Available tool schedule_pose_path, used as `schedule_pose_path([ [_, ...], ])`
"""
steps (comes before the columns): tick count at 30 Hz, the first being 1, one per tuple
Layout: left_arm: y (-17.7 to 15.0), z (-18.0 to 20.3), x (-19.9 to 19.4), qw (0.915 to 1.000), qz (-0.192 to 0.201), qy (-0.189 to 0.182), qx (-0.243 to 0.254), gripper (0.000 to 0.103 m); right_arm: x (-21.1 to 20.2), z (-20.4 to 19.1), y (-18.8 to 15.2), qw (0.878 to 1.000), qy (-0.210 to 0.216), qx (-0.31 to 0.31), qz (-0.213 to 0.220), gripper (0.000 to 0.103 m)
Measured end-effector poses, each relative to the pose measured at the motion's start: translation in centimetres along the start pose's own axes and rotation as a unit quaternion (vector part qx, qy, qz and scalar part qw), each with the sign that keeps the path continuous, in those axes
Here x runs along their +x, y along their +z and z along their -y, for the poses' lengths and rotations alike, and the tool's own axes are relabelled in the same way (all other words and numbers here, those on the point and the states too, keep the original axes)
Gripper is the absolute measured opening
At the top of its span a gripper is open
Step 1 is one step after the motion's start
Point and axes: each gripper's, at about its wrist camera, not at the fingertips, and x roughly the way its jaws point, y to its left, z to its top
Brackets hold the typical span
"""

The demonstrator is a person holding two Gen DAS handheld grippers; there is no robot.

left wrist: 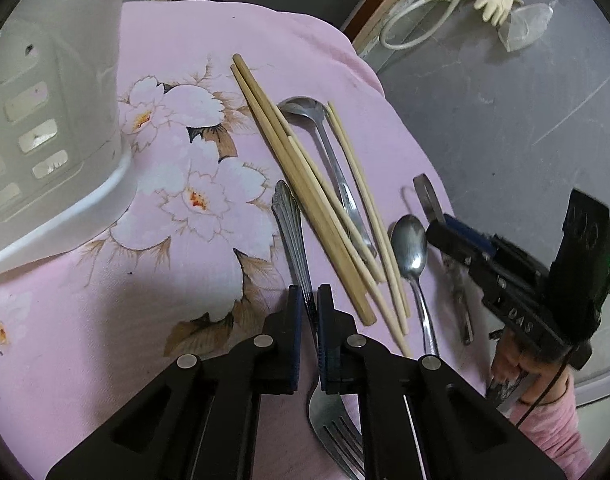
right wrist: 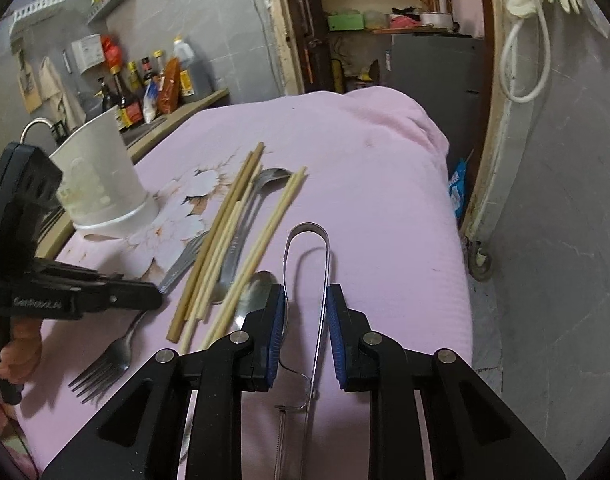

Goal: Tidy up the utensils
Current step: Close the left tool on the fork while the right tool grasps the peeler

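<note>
The left gripper (left wrist: 309, 304) clamps the fork (left wrist: 293, 236), chopsticks (left wrist: 305, 184) crowding at three o'clock, while the right gripper (right wrist: 305, 300) pinches the tongs (right wrist: 309, 264) narrow, a spoon (right wrist: 257, 288) at nine.

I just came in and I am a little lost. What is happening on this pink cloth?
A person is sorting cutlery with two handheld grippers. The left gripper is shut on the fork handle. The right gripper straddles the metal tongs, squeezing them. Chopsticks and spoons lie loose beside a white holder.
</note>
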Motion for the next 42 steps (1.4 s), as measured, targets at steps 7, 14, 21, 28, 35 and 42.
schedule_pose_path([
  [7, 0.6, 0.3, 0.6, 0.9997, -0.020, 0.011, 0.012, 0.006, 0.5, 0.0, 0.1, 1.000, -0.021, -0.016, -0.014, 0.019],
  [14, 1.6, 0.1, 1.3, 0.9991, -0.040, 0.003, 0.009, 0.007, 1.7, -0.9, 0.9, 0.997, -0.046, -0.058, -0.037, 0.026],
  [21, 2.3, -0.6, 1.6, 0.9989, -0.040, -0.019, -0.017, 0.006, 2.7, -1.6, 1.6, 0.994, -0.050, -0.076, -0.063, 0.036],
  [28, 0.6, -0.6, 0.6, 0.9992, -0.007, -0.025, -0.032, 0.003, 2.1, -1.1, 1.5, 0.996, -0.041, -0.054, -0.059, 0.021],
  [35, -2.2, 0.5, -1.1, 0.9994, 0.033, -0.011, -0.009, 0.001, -0.1, -2.0, 0.2, 0.997, -0.050, -0.051, -0.009, 0.021],
  [42, -4.4, 1.6, -2.3, 0.9967, 0.081, -0.003, 0.007, 0.000, -5.2, -4.3, -1.9, 0.989, -0.058, -0.057, 0.121, 0.021],
])
